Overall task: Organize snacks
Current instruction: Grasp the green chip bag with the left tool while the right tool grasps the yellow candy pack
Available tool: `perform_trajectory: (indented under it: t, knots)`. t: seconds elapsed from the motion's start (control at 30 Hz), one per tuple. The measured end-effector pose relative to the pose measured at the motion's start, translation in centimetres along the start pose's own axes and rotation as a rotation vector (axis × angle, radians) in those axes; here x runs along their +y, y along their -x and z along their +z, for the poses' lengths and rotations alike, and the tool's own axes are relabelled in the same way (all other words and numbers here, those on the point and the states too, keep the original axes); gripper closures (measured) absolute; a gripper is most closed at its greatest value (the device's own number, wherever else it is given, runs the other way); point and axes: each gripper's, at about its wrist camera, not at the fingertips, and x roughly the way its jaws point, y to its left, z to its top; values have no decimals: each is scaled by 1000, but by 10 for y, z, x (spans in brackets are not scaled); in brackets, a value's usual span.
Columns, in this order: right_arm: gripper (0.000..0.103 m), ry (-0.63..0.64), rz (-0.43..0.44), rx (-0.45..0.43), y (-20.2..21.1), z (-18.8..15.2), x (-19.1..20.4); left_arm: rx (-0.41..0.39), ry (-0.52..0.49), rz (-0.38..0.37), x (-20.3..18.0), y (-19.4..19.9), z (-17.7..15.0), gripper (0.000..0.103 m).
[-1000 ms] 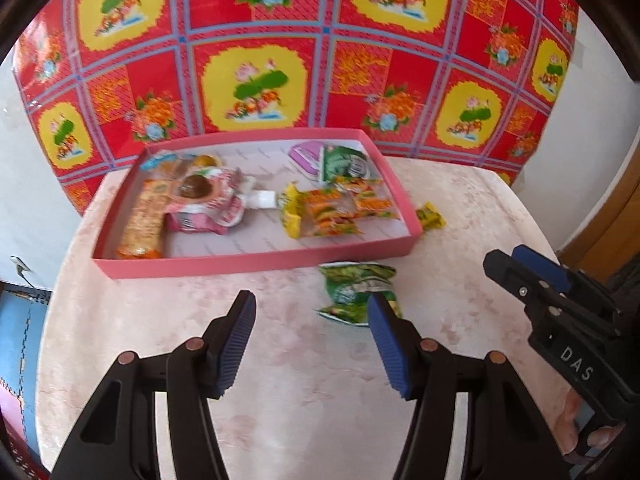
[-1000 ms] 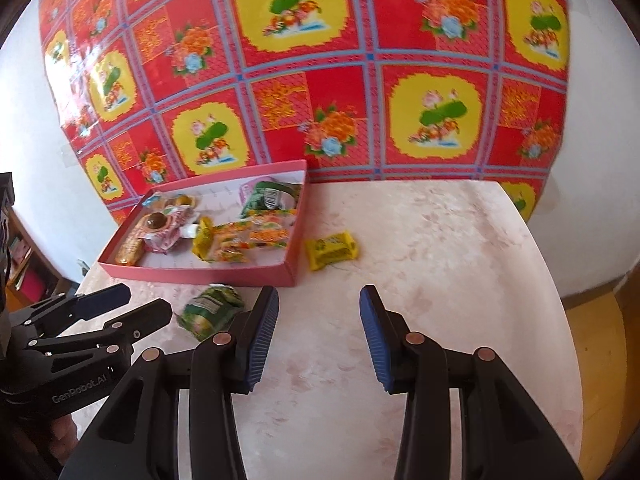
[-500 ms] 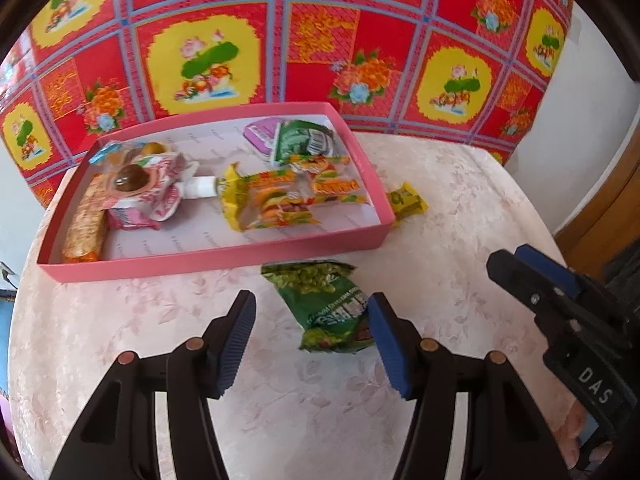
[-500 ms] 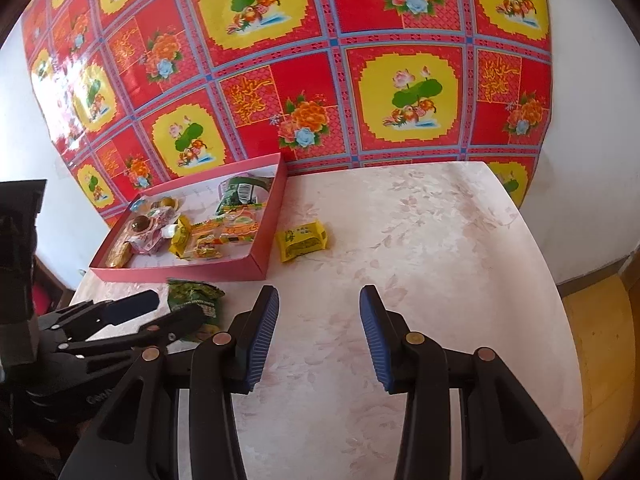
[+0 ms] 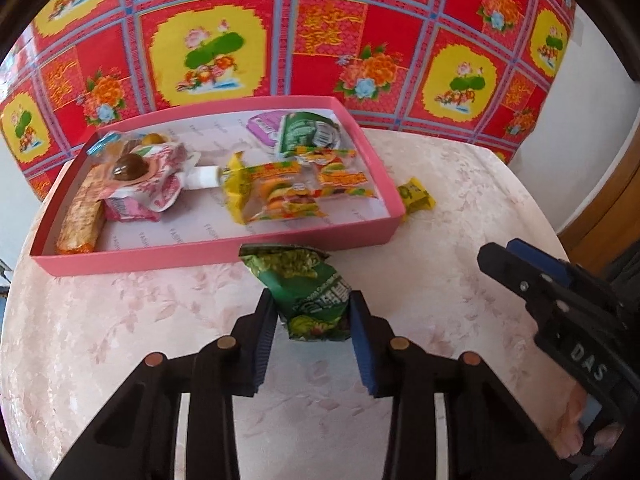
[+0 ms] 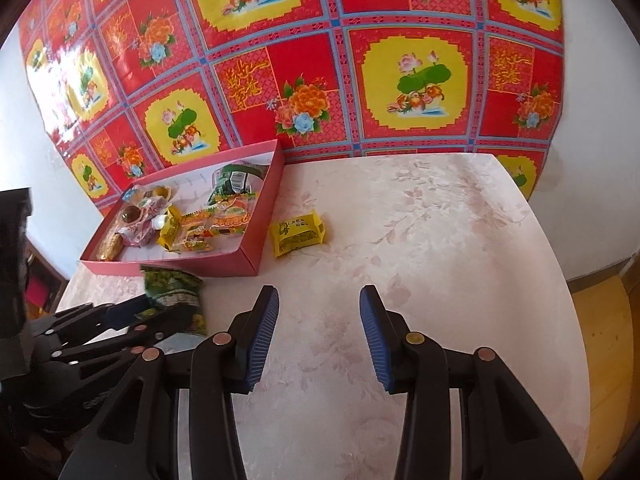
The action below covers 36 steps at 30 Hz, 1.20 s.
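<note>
A green snack packet (image 5: 308, 288) lies on the table just in front of the pink tray (image 5: 208, 254). My left gripper (image 5: 313, 312) has its blue pads on both sides of the packet's near end, jaws closed in on it. The packet also shows in the right wrist view (image 6: 173, 292), with the left gripper's fingers (image 6: 120, 316) around it. A yellow packet (image 6: 298, 232) lies on the table right of the tray. My right gripper (image 6: 319, 312) is open and empty above bare table, right of the green packet.
The tray holds several snacks: a pink pouch (image 5: 140, 184), a long bar (image 5: 82, 216), orange-yellow packets (image 5: 288, 192) and a green packet (image 5: 308, 132). A red floral cloth (image 5: 320, 32) hangs behind. The table's right edge (image 6: 560, 264) drops to the floor.
My left gripper has moved forward onto the green packet and its jaws have closed in on it. The right gripper has shifted slightly and stays open.
</note>
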Motion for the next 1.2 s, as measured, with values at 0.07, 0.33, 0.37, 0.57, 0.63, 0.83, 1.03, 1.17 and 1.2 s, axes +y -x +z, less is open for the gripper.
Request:
perform_trajectory:
  t: [0.07,0.33,0.37,0.57,0.63,0.83,1.03,1.17,1.2]
  knots:
    - [60,13,-2,15,-6,4,2,-3,12,13,7,2,-2,66]
    - [60,121,-18,57,-32,23,16,-31,91,84,48,16,-14,66]
    - [60,131,-24,62,-35,25,17,-33,103,86,52,17,-15,66]
    - [60,187,-36,84,-54,28,23,-39,119,88,61,19,-15,66]
    - [60,198,-34,88,-57,28,25,-41,121,85,62,19,-16,66]
    - [55,245,-67,79,-70,29,32,-42,117,82,62,18,-15,66]
    - [49,202,-68,70,-77,33,26,-39,124,75,63,17,-15,66]
    - [49,201,-66,70,-79,34,26,-40,120,76,63,17,-16,66]
    - [49,201,-65,70,-79,34,26,-37,121,78,63,17,-16,66]
